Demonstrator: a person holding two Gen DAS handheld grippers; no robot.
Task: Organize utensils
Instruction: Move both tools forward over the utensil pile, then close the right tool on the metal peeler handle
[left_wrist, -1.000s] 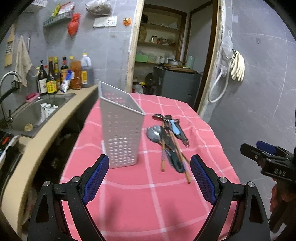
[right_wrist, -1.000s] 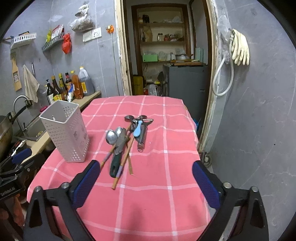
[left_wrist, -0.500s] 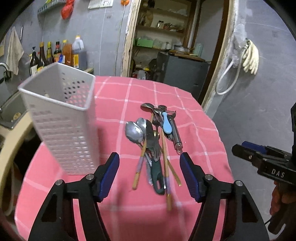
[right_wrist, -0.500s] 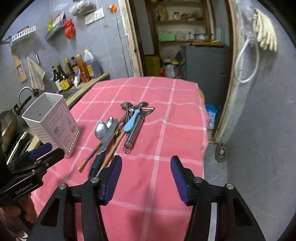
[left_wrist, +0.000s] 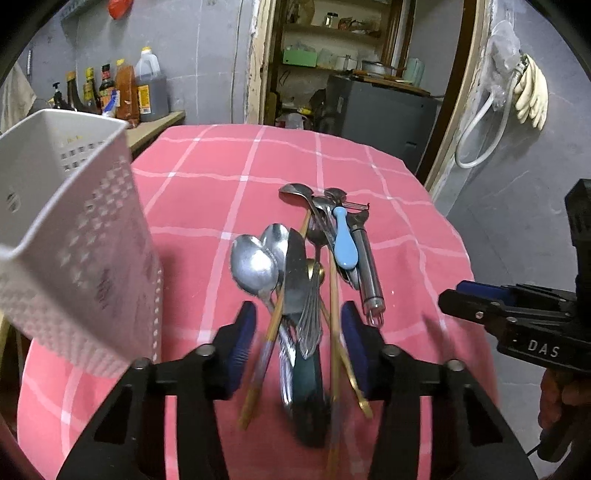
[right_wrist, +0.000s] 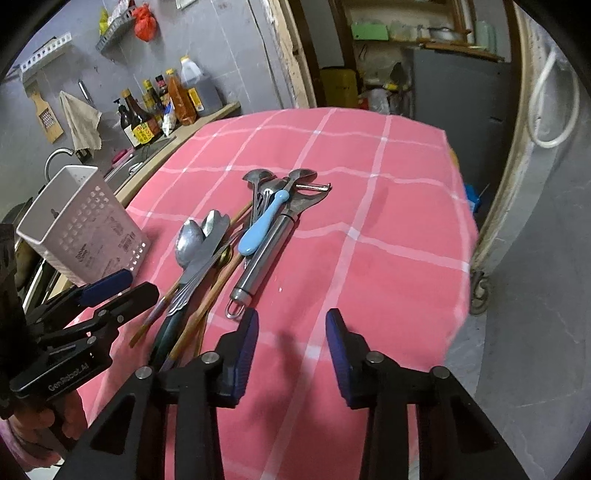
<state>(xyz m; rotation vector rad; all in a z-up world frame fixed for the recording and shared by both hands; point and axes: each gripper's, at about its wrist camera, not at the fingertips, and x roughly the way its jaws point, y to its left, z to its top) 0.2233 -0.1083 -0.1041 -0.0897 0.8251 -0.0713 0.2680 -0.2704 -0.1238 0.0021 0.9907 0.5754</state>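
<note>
all utensils (left_wrist: 306, 280) lie on the tabletop (left_wrist: 229, 166), white holder (left_wrist: 70, 236) looks empty; left gripper (left_wrist: 297, 334) fingers closing around handles, right gripper (right_wrist: 291, 341) closing on nothing.

The right gripper (left_wrist: 517, 317), seen to the right of the utensil pile (left_wrist: 303, 280), bears the white letters "DAS" on its black body. The left gripper (right_wrist: 110, 295), to the pile's left, reads "GenRobot.AI". Bottle labels behind are illegible.

One white holder (left_wrist: 74, 236), one peeler (right_wrist: 266, 240), two tongs.
</note>
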